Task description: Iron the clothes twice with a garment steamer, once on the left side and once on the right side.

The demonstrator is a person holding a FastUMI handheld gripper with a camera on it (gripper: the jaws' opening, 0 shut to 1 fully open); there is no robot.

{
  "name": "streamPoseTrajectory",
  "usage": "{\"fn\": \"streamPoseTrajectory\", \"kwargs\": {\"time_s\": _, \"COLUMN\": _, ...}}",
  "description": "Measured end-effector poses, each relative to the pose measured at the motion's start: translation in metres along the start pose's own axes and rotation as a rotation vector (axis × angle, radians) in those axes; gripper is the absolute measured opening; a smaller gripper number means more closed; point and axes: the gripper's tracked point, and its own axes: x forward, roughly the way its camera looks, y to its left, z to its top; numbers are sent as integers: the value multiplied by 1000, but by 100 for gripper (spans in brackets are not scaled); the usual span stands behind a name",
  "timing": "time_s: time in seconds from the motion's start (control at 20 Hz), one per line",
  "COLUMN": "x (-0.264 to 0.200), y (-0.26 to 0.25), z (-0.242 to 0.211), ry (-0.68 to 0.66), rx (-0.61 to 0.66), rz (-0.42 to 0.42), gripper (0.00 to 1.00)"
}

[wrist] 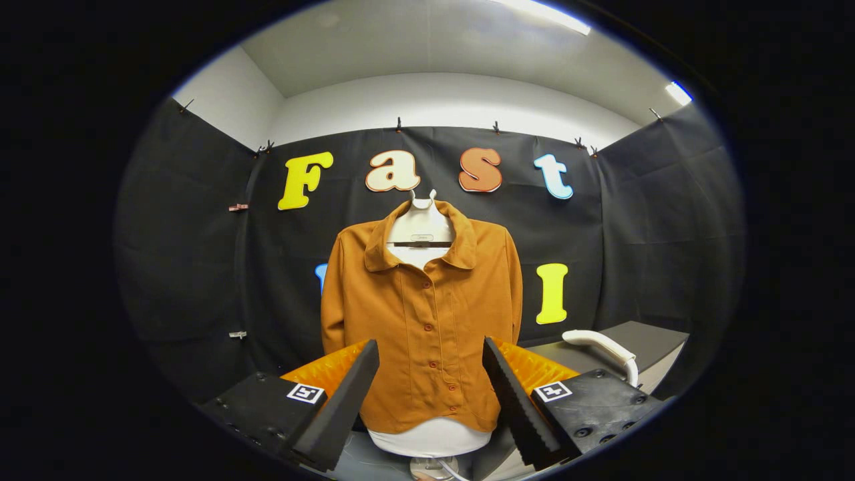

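A rust-brown button-up shirt [427,314] hangs on a white torso form [431,439] straight ahead, beyond my fingers, its front facing me. The white curved handle of the garment steamer [604,349] lies on a grey table [651,337] to the right of the shirt, beyond my right finger. My gripper [431,377] is open, its two fingers spread wide on either side of the shirt's lower front, with nothing held between them. It stands back from both the shirt and the steamer.
Black cloth walls close the booth behind and on both sides of the shirt. The torso form's stand [433,467] shows below the shirt's hem. The grey table's edge runs along the right, close behind my right finger.
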Motion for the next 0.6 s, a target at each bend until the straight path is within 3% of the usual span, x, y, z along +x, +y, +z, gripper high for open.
{"fn": "streamPoseTrajectory", "kwargs": {"time_s": 0.6, "x": -5, "y": 4, "z": -3, "ry": 3, "rx": -14, "rz": -25, "gripper": 98}}
